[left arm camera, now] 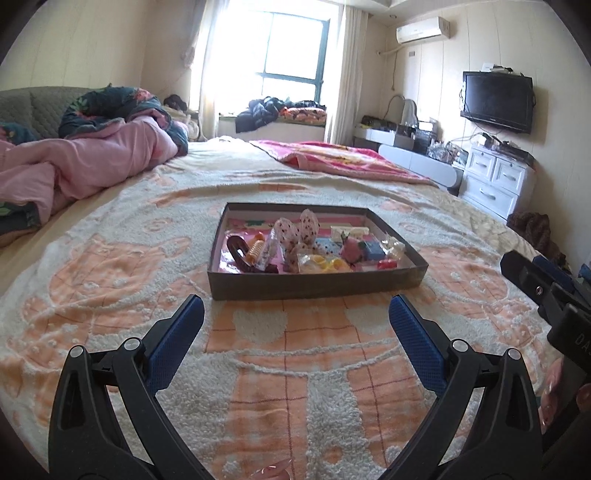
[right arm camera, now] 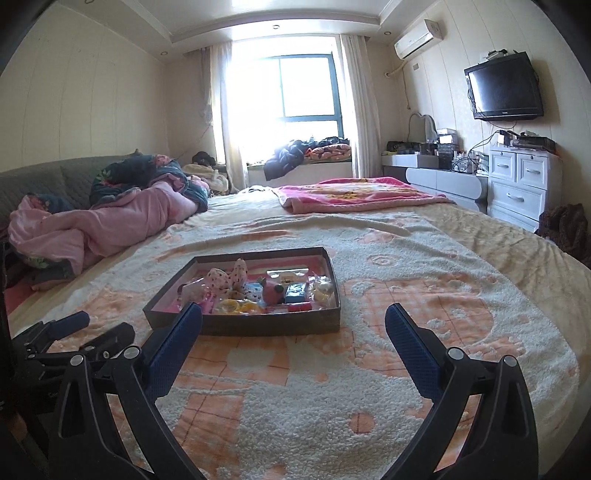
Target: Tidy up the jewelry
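1. Cream panelled walls [right arm camera: 92,92], recessed white ceiling [right arm camera: 277,14] with small spotlights.
2. Large window [right arm camera: 295,85] on far wall, blown out with daylight, pale curtains [right arm camera: 354,103] either side.
3. Window seat [right arm camera: 310,166] below, heaped with dark clothing and a patterned cushion.
4. Air conditioner [right arm camera: 417,38] high on right wall; black television [right arm camera: 504,86] mounted beside it.
5. White drawer unit [right arm camera: 521,177] under television, cluttered white dresser [right arm camera: 439,177] next to it.
6. Wide bed with cream and orange textured bedspread [right arm camera: 406,258]; pink quilt [right arm camera: 110,218] bunched at left against grey padded headboard [right arm camera: 37,181]; pink blanket [right arm camera: 354,194] folded at far end.
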Action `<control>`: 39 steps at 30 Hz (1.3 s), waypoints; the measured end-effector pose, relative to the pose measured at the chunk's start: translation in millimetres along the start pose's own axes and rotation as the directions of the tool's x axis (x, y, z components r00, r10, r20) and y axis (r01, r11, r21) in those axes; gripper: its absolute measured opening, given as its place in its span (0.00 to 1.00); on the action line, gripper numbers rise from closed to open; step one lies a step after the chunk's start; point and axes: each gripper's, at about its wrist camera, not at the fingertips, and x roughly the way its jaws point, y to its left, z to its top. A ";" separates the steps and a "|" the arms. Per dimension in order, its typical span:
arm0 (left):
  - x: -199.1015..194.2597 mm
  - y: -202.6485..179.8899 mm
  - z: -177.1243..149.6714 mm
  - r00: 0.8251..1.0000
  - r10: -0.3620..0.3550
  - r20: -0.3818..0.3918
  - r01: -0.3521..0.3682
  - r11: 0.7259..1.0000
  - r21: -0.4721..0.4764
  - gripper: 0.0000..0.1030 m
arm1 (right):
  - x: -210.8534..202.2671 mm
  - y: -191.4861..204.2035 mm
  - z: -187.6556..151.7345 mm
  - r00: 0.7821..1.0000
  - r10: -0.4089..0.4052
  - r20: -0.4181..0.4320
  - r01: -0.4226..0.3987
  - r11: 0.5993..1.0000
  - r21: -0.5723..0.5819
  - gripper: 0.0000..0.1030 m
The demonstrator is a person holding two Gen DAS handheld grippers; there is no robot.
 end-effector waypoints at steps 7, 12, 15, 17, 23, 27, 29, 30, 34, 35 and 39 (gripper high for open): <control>-1.2 5.9 1.7 1.000 0.025 0.006 -0.025 0.999 -0.023 0.89 | 7.3 5.3 -3.9 0.999 0.000 -0.038 -0.001 1.000 -0.025 0.94; -3.0 9.0 2.3 0.999 0.035 0.006 -0.035 0.999 -0.031 0.89 | 6.1 7.9 -5.1 0.999 0.000 -0.034 -0.001 0.999 -0.039 0.94; -3.4 9.6 2.2 0.999 0.043 0.003 -0.043 0.999 -0.027 0.89 | 6.0 7.5 -5.2 0.999 -0.001 -0.033 -0.001 0.999 -0.037 0.94; -4.0 9.8 2.2 0.999 0.042 0.004 -0.042 0.999 -0.029 0.89 | 6.0 7.9 -5.4 0.999 -0.001 -0.034 0.000 0.999 -0.036 0.94; -5.1 9.5 3.3 0.999 0.050 0.008 -0.049 0.999 -0.023 0.89 | 5.2 7.9 -5.3 0.999 -0.002 -0.032 0.001 0.999 -0.036 0.94; -5.3 9.5 3.7 0.999 0.051 0.007 -0.051 0.998 -0.023 0.89 | 4.5 8.4 -5.0 1.000 -0.002 -0.030 0.001 0.999 -0.036 0.94; -5.5 9.7 3.4 0.999 0.049 0.008 -0.049 0.998 -0.025 0.89 | 4.4 8.0 -4.7 1.000 -0.002 -0.030 0.001 0.999 -0.036 0.94; -5.4 9.5 3.7 0.999 0.050 0.007 -0.049 0.998 -0.025 0.89 | 4.4 8.0 -4.7 1.000 -0.002 -0.030 0.001 0.999 -0.037 0.94; -5.3 9.6 3.4 0.999 0.048 0.007 -0.047 0.999 -0.025 0.89 | 3.9 8.9 -3.7 1.000 -0.002 -0.029 0.001 0.999 -0.037 0.94; -5.4 9.4 3.2 0.999 0.049 0.007 -0.049 0.998 -0.025 0.89 | 4.0 8.4 -4.1 1.000 -0.003 -0.029 0.002 0.999 -0.036 0.94; -5.8 9.4 3.7 0.999 0.051 0.010 -0.051 0.998 -0.023 0.89 | 3.9 8.8 -2.8 1.000 -0.002 -0.030 0.001 0.999 -0.036 0.94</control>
